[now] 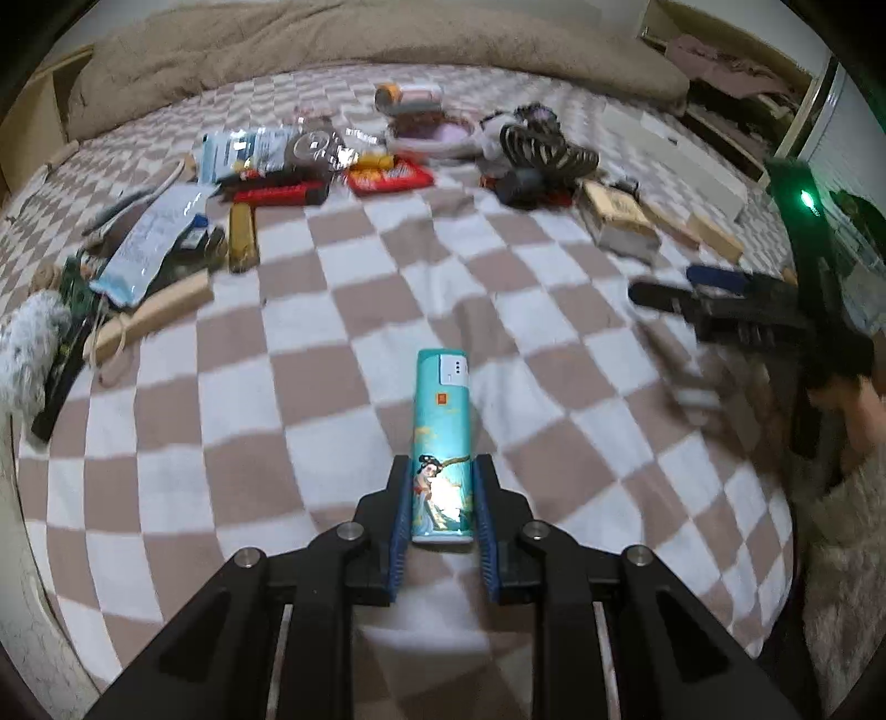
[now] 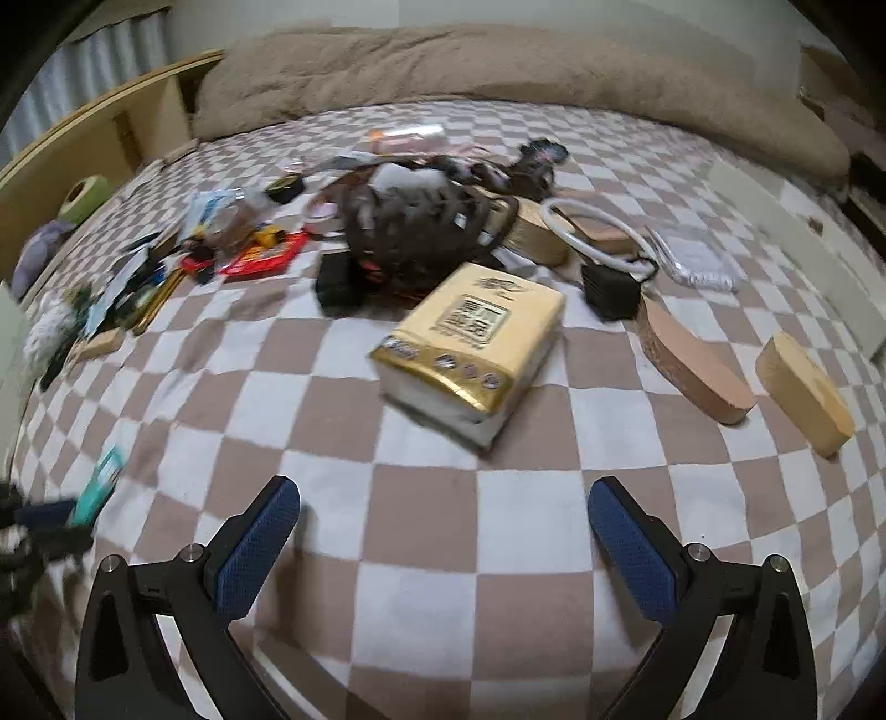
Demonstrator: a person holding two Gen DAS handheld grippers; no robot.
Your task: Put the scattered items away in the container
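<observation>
Clutter across a checkered blanket (image 1: 343, 310), far edge backed by a brown duvet (image 1: 332, 50). At far left, a fluffy grey item (image 1: 27, 354), wooden blocks, a blue-white packet (image 1: 149, 243); farther along, red snack packs (image 1: 387, 177). Left gripper (image 1: 442, 498) pinching the near end of a teal painted tube (image 1: 443, 437), lying lengthwise on the blanket, blue pads (image 1: 400, 531) tight against both sides. Right gripper (image 2: 443, 548) spread wide, nothing between its fingers, low over bare checks. Ahead of it, a gold tissue pack (image 2: 470, 343); behind that, a dark woven basket (image 2: 415, 232). Rightward, a black charger (image 2: 609, 291) with white cable, then two wooden pieces (image 2: 803, 387).
</observation>
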